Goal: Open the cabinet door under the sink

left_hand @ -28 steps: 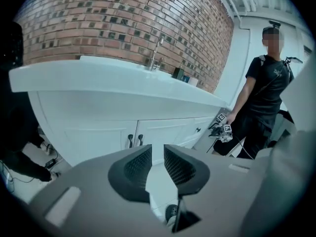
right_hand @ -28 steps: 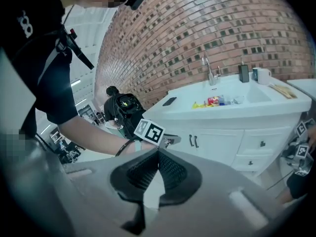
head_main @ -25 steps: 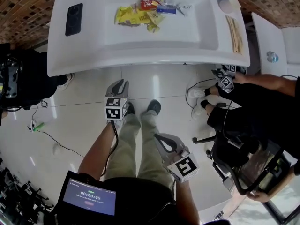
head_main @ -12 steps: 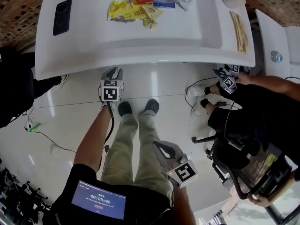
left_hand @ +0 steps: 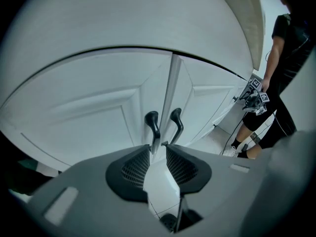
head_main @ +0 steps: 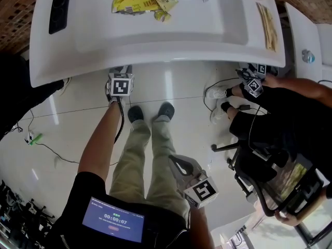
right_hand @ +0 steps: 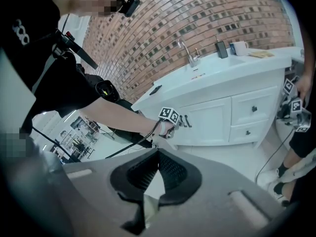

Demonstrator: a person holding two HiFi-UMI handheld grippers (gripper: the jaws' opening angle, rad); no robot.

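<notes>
Reaching under the sink (head_main: 155, 32), the left gripper (left_hand: 158, 146), jaws just opened and empty, faced the handle (left_hand: 152, 124) of the cabinet door (left_hand: 89, 107), seemingly to grasp it, while the right gripper (right_hand: 158, 151) hung back, pressed together.

The person wears a black short-sleeved shirt (head_main: 85, 188), light green trousers (head_main: 150, 160) and dark shoes (head_main: 136, 113). The left hand-held gripper (left_hand: 158, 144) and right hand-held gripper (head_main: 179, 162) are grey, each with a cube (head_main: 120, 84) of black-and-white squares. A black cable (head_main: 120, 123) leaves the left one.
</notes>
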